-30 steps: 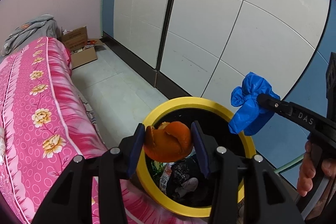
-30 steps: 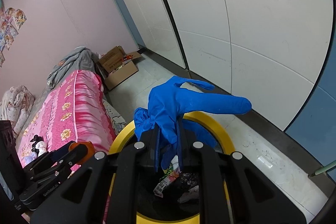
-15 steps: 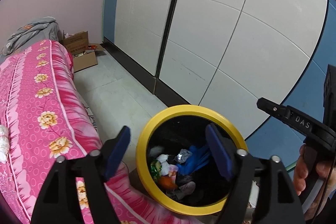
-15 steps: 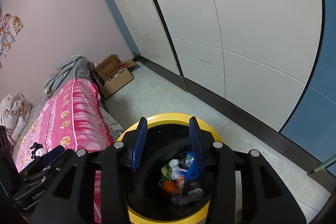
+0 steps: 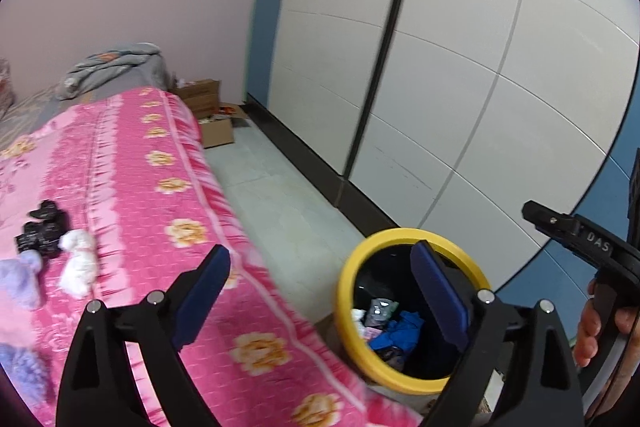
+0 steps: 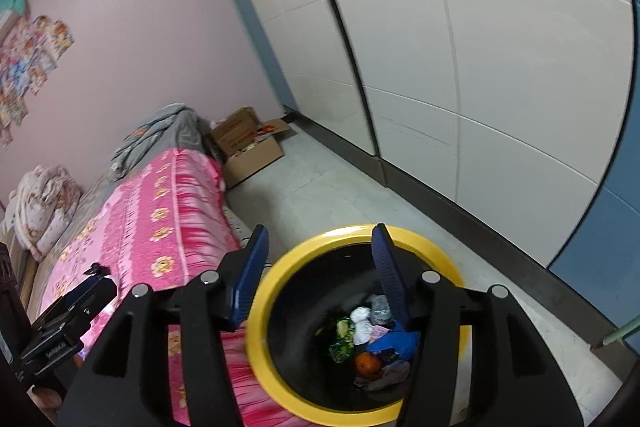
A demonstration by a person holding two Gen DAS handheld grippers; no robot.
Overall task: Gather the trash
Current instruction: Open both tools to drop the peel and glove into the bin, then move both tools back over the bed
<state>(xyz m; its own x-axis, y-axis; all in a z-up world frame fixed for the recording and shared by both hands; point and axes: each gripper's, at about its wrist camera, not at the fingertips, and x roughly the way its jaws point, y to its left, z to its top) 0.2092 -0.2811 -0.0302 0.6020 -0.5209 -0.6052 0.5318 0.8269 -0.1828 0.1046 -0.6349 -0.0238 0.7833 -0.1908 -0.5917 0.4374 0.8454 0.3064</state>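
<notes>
A yellow-rimmed black trash bin (image 5: pixel 348 291) (image 6: pixel 264 311) stands on the floor beside the bed. Inside lie a blue glove (image 6: pixel 394 343) (image 5: pixel 400 331), an orange peel (image 6: pixel 368 363) and several wrappers. My left gripper (image 5: pixel 320 291) is open and empty, above the bed edge and the bin. My right gripper (image 6: pixel 320 275) is open and empty, over the bin; it also shows at the right of the left wrist view (image 5: pixel 576 231). On the pink bedspread (image 5: pixel 140 187) lie a black crumpled piece (image 5: pixel 42 231), a white wad (image 5: pixel 78 263) and a purple fluffy item (image 5: pixel 20 279).
White wardrobe doors (image 5: pixel 440 47) line the far side of a narrow tiled floor (image 5: pixel 288 203). An open cardboard box (image 6: pixel 248 143) sits at the bed's far end. A grey blanket (image 5: pixel 116 65) lies at the head of the bed.
Both grippers opened: the orange peel and the blue glove dropped into the bin. The left gripper then swung left and back, bringing the bedspread and its items into view.
</notes>
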